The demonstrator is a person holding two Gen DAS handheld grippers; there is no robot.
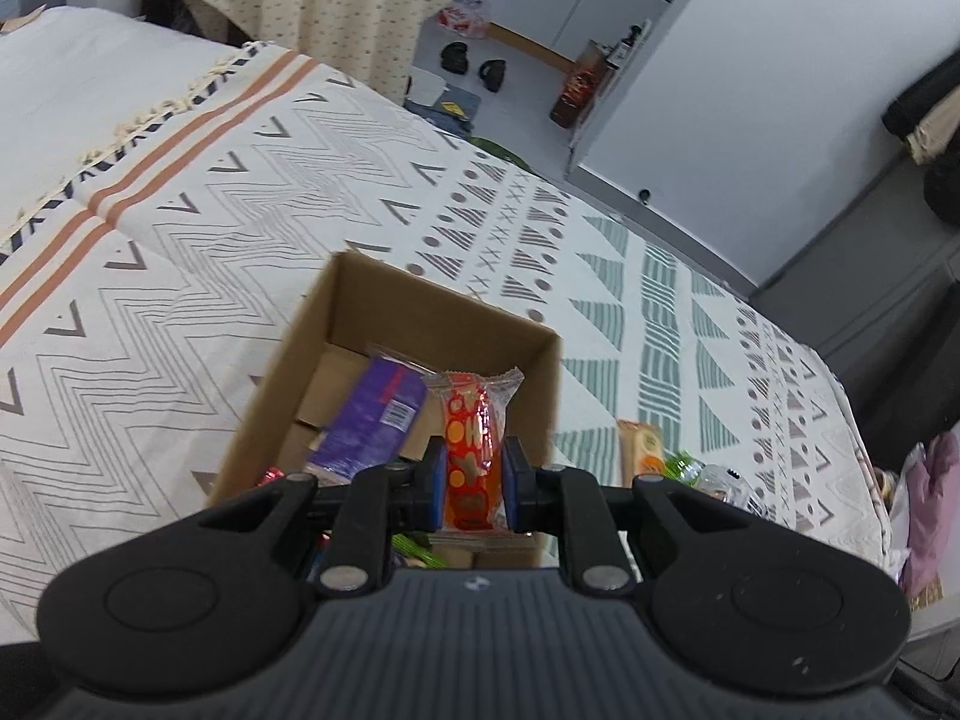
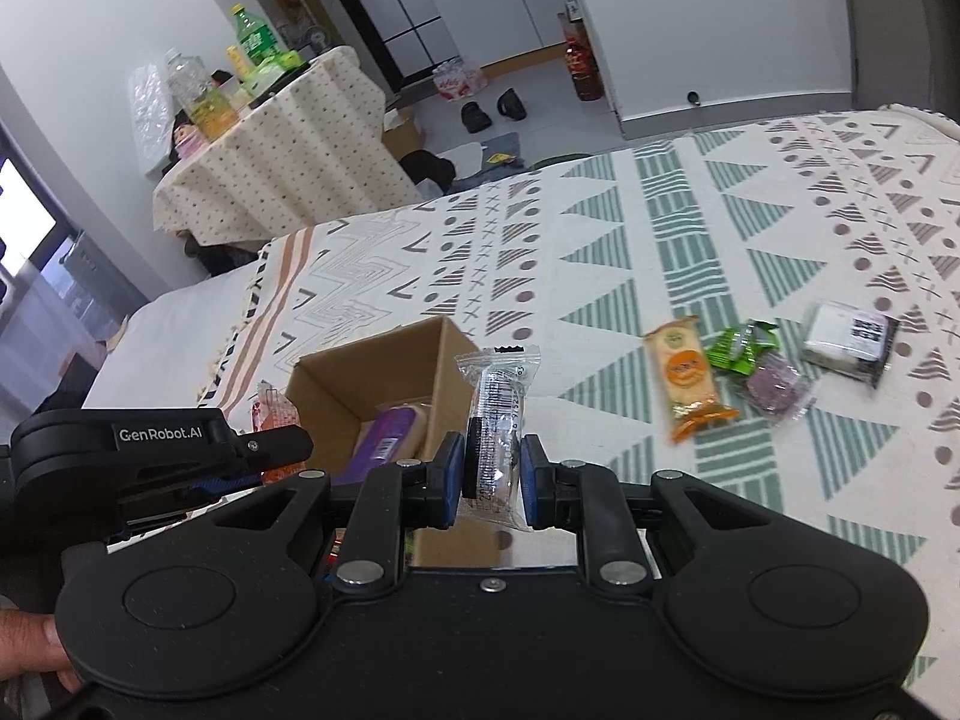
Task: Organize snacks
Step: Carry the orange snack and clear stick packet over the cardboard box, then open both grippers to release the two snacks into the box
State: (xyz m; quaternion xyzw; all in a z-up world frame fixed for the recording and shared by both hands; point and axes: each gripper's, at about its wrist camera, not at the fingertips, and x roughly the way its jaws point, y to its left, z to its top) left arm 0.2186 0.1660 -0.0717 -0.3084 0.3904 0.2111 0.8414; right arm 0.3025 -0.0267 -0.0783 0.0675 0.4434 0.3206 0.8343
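An open cardboard box point(image 1: 360, 312) point(image 2: 360, 366) stands on a patterned bedspread point(image 1: 240, 192); a purple packet point(image 1: 375, 420) point(image 2: 384, 444) lies inside. My left gripper point(image 1: 474, 483) is shut on a red-orange snack packet point(image 1: 474, 444), held upright above the box's near side. My right gripper point(image 2: 492, 480) is shut on a clear-wrapped dark snack point(image 2: 495, 420) just right of the box. In the right wrist view the left gripper point(image 2: 264, 450) shows from the side with its red packet point(image 2: 273, 411).
Loose snacks lie on the bedspread to the right: an orange packet point(image 2: 687, 375) point(image 1: 642, 447), a green packet point(image 2: 741, 348), a purple one point(image 2: 777, 387) and a white-black one point(image 2: 849, 339). A table with bottles point(image 2: 252, 42) stands beyond the bed. A hand point(image 2: 30, 642) shows at lower left.
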